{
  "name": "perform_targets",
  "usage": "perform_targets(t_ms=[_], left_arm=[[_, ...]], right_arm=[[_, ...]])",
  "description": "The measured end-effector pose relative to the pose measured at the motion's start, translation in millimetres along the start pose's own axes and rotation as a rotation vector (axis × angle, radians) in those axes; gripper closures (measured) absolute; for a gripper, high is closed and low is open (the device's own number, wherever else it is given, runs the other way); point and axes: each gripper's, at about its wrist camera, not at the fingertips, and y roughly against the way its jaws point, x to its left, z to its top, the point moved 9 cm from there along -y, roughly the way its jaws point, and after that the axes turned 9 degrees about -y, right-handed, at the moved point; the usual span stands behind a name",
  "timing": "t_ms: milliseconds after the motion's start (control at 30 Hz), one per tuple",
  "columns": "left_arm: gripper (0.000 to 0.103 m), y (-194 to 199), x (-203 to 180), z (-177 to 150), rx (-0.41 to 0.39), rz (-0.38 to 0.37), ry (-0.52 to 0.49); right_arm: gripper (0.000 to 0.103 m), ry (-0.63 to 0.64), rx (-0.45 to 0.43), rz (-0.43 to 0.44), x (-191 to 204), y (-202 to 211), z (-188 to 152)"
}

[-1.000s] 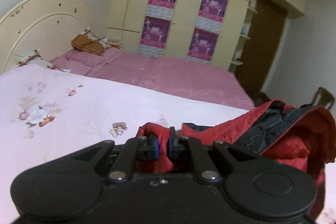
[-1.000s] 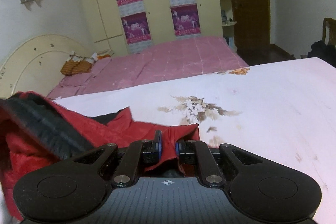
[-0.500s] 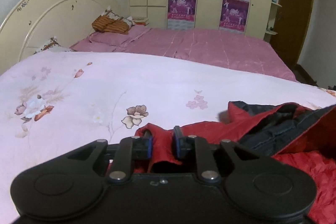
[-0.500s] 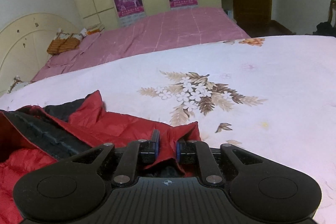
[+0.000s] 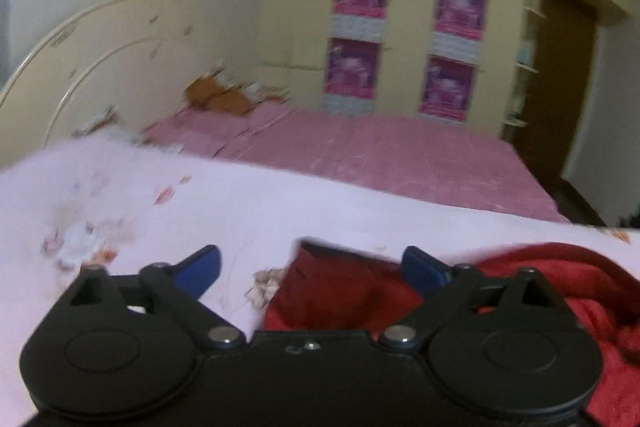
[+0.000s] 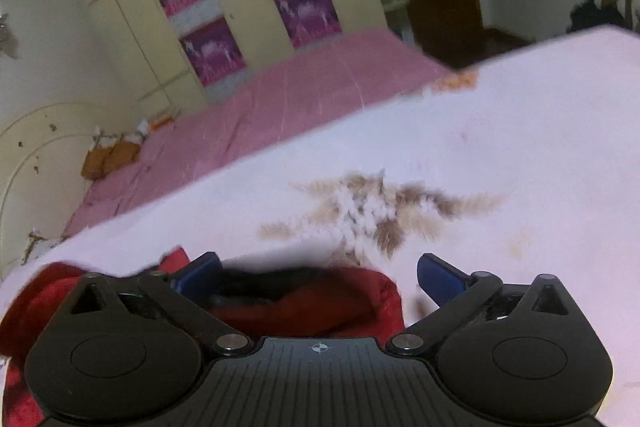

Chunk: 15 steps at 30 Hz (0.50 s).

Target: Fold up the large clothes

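Left wrist view: the left claw (image 5: 312, 269) stands spread wide, its blue-tipped fingers (image 5: 202, 267) well apart and gripping nothing. Between and beyond them a corner of the red padded jacket with dark lining (image 5: 344, 291) lies on the pale pink floral bedspread (image 5: 248, 203), the bulk of the garment bunched toward the right edge of the frame. Right wrist view: the right claw (image 6: 320, 275) is likewise spread wide and holds nothing; the opposite red corner of the jacket (image 6: 340, 303) lies between its fingers (image 6: 440, 281), with the dark lining showing at the fold and more red fabric trailing to the left. A brown-and-white flower print (image 6: 372, 211) marks the bedspread (image 6: 520, 147) just beyond. Background: darker pink quilt (image 5: 380, 155), cream wardrobe with purple posters (image 5: 404, 39), cream arched headboard (image 5: 100, 67). Both views are motion-blurred.
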Motion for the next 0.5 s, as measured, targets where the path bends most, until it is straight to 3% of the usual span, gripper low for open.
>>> perform_targets(t_ms=[200, 367, 400, 467, 500], left_arm=[[0.018, 25, -29, -14, -0.032, -0.108, -0.139], [0.033, 9, -61, -46, 0.052, -0.165, -0.233], [0.034, 5, -63, -51, 0.066, -0.167, -0.222], [0.034, -3, -64, -56, 0.092, -0.159, -0.202], [0.036, -7, -65, -59, 0.106, -0.155, -0.193]], right_arm=[[0.0, 0.129, -0.026, -0.011, 21, 17, -6], [0.001, 0.3, -0.012, -0.025, 44, 21, -45], [0.004, 0.324, -0.006, -0.028, 48, 17, -52], [0.03, 0.344, 0.023, -0.03, 54, 7, -65], [0.031, 0.339, 0.04, -0.03, 56, -1, -71]])
